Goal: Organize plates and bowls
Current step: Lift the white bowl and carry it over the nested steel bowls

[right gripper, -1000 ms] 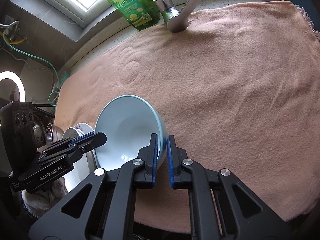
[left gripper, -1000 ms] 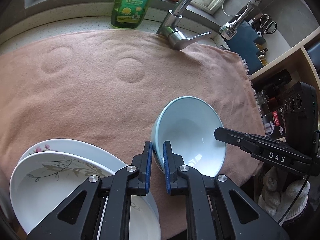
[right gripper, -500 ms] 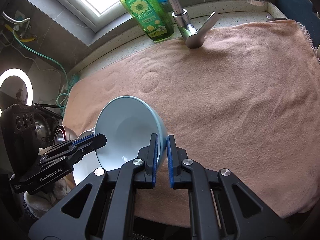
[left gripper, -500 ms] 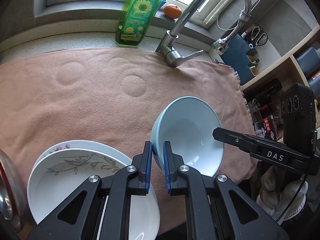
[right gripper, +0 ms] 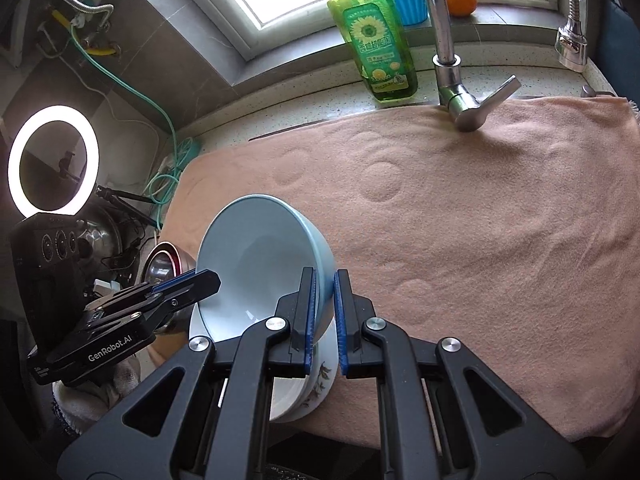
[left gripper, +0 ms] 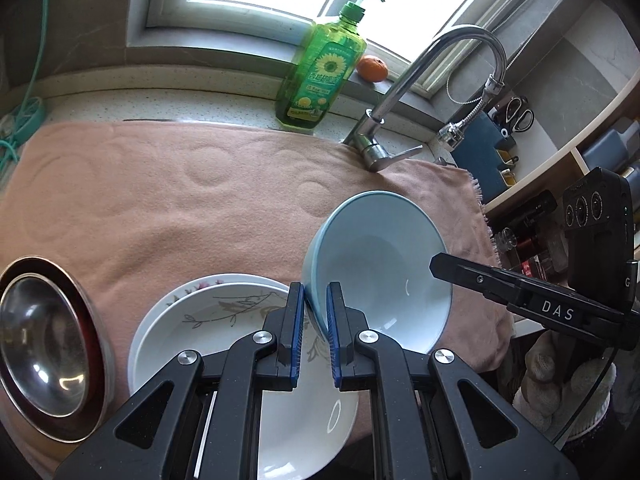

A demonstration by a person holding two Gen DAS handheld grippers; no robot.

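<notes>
Blue bowl [left gripper: 380, 264]: glazed ceramic, smooth, glossy. Plates [left gripper: 224, 332]: white glazed ceramic, floral print, glossy. Steel bowl [left gripper: 44, 340]: polished metal, mirror-like. Cloth [left gripper: 180, 208] over the desk: pink fleecy fabric, matt, napped. Tap [left gripper: 404, 92]: chromed metal. Soap bottle [left gripper: 320, 76]: translucent green plastic. Left tongs [left gripper: 312, 320]: matt black, probably plastic; blue ribbed pads [left gripper: 296, 332], maybe rubber.

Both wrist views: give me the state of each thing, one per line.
Light blue bowl: tilted, off the towel, gripped by its rim on two sides.
Left gripper: jaws shut on the bowl's rim.
Right gripper: jaws shut on the opposite rim.
Floral plates: stacked on the towel.
Steel bowl: upright, empty.
Pink towel: spread flat.
</notes>
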